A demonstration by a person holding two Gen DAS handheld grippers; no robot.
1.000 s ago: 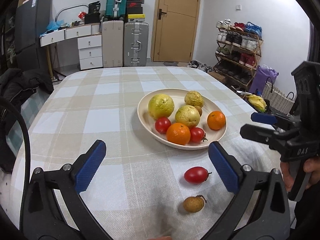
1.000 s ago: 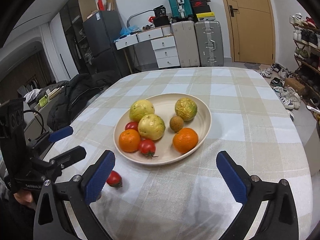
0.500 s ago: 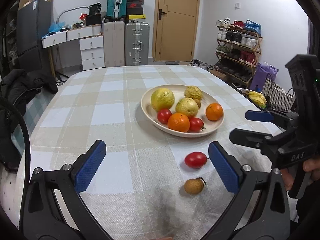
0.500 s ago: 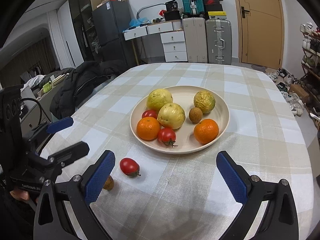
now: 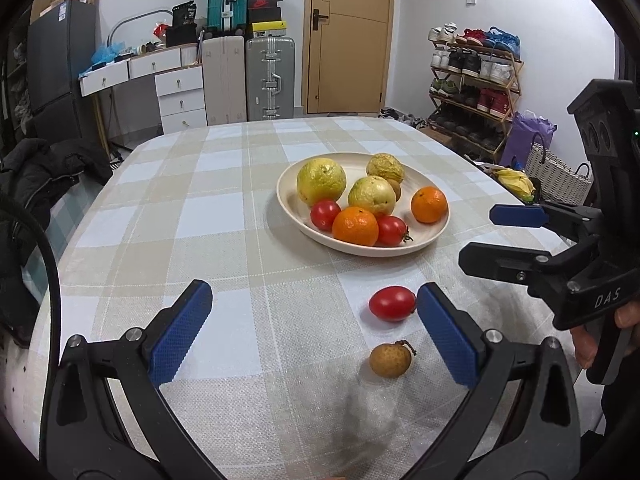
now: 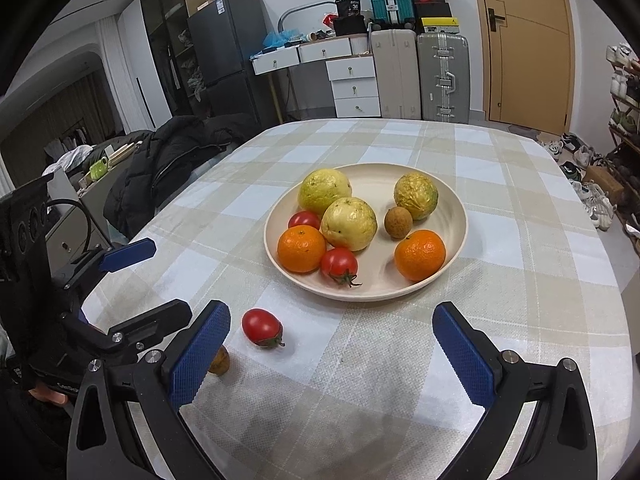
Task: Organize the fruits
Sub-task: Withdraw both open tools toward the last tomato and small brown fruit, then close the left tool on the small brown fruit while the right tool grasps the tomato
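A cream plate [image 5: 432,236] [image 6: 452,200] on the checked tablecloth holds several fruits: yellow-green guavas, two oranges, two red tomatoes and a small brown longan. A loose red tomato [image 5: 392,303] [image 6: 261,327] and a loose brown longan [image 5: 390,360] [image 6: 220,361] lie on the cloth in front of the plate. My left gripper [image 5: 314,332] is open and empty, with the loose fruits just inside its right finger. My right gripper [image 6: 330,354] is open and empty, with the loose fruits by its left finger. Each gripper shows in the other's view.
The table [image 5: 224,216] is oval, with its near edge below the grippers. A black coat [image 6: 168,160] lies on a chair to the left. A shoe rack [image 5: 476,88], a basket and bags stand to the right. Suitcases and drawers stand at the back wall.
Both grippers have drawn back from the plate toward the near edge. The plate looks farther off and the loose tomato and longan have come fully into view.
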